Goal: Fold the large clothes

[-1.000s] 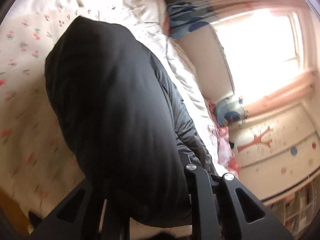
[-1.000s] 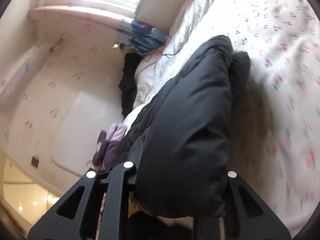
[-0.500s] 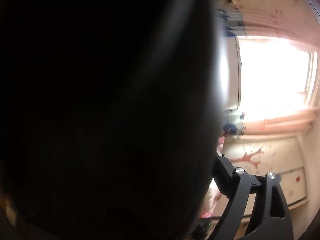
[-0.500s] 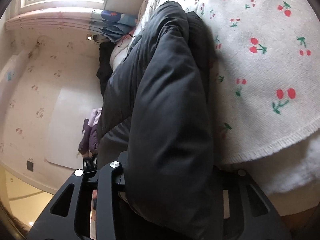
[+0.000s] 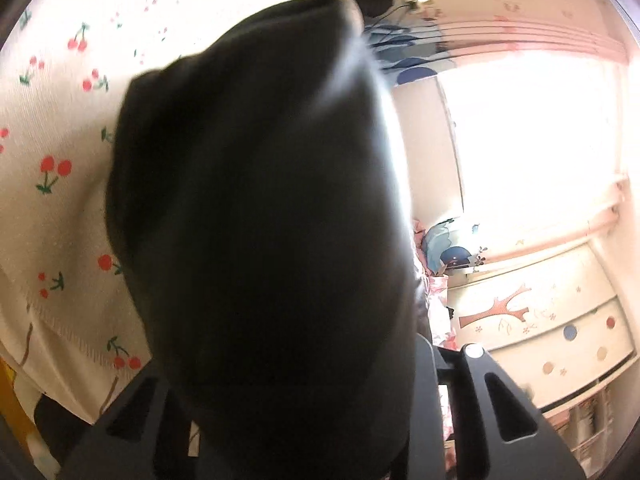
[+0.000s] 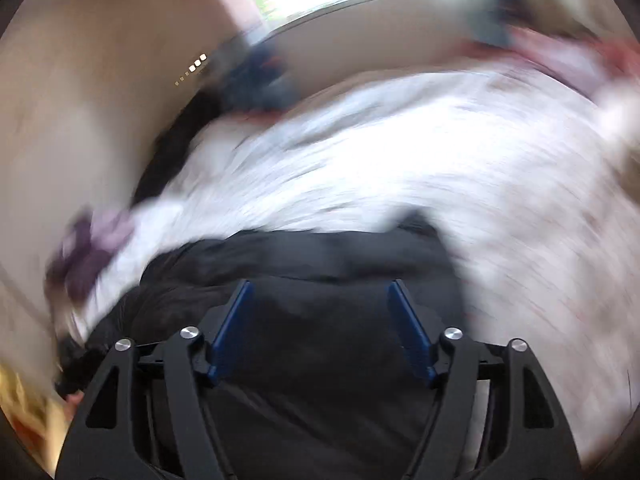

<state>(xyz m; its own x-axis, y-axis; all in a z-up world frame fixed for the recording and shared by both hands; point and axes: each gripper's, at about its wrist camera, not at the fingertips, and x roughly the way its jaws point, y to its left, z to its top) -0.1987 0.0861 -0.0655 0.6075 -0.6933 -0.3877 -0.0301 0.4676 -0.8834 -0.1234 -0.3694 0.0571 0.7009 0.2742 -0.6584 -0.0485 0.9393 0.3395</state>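
Black padded fabric fills both views: the coat point(image 5: 264, 220) bulges up close to the left wrist camera, covering most of the frame, and in the right wrist view it lies spread on the bed point(image 6: 400, 152) just under the fingers. The white cherry-print blanket point(image 5: 60, 128) lies beneath and beside the coat in the left view. A bright window point(image 5: 532, 140) stands beyond, with a cabinet point(image 5: 540, 328) painted with a tree and dots below it. The right view is smeared by motion blur; a purple garment point(image 6: 88, 248) sits at the bed's left edge.

The left gripper point(image 5: 288, 420) pinches a thick fold of the coat, which bulges between its fingers and hides their tips. The right gripper point(image 6: 320, 320) is spread wide, its blue pads point(image 6: 230, 328) apart and nothing between them, just above the coat.
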